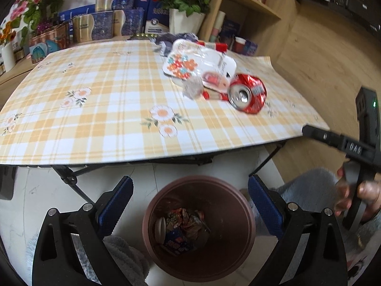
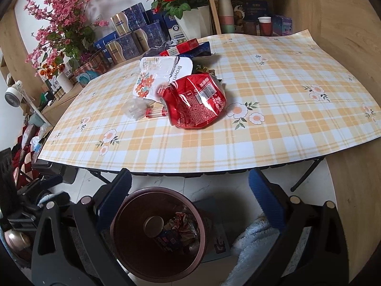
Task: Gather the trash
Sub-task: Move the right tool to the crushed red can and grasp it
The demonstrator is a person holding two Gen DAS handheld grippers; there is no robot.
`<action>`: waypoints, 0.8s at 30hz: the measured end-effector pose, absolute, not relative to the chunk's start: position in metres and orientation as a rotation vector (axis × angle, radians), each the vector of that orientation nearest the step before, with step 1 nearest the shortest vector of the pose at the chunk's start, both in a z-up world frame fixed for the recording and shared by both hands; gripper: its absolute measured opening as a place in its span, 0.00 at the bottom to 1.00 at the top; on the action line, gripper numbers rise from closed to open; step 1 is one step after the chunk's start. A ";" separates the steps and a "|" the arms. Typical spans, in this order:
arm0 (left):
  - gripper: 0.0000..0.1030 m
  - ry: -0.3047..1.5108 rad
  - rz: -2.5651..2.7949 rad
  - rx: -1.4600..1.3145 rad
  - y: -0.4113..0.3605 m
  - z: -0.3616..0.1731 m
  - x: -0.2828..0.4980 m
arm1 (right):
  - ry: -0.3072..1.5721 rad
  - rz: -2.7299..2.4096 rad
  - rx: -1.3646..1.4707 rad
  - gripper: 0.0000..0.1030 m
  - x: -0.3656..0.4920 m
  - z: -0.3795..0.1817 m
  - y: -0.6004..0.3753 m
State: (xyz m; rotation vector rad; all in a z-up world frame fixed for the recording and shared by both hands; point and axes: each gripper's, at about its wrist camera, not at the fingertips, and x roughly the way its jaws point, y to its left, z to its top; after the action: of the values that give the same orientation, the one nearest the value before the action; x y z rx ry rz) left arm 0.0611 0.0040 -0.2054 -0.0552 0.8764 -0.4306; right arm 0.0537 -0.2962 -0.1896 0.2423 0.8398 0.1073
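Jaws apart; "Brown" on wrapper [image 2: 164,71]

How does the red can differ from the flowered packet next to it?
The can is crushed red metal and bulky; the packet is flat, white with orange flowers and a clear plastic front. The can lies on its side nearest the table edge; the packet lies behind it, farther in. Both are trash still on the table, not in the bin.
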 end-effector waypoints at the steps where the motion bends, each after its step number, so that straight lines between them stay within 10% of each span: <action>1: 0.92 0.873 -0.426 -0.060 0.006 -0.204 0.063 | 0.841 0.107 0.246 0.94 0.055 -0.190 -0.297; 24: 0.92 0.860 -0.305 -0.096 0.020 -0.175 0.142 | 0.799 0.126 0.227 0.88 0.134 -0.193 -0.348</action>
State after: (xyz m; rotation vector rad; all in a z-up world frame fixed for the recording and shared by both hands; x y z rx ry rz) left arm 0.1424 0.0198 -0.1754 -0.0962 0.8602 -0.3052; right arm 0.1345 -0.3481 -0.1926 0.2271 0.7991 0.1255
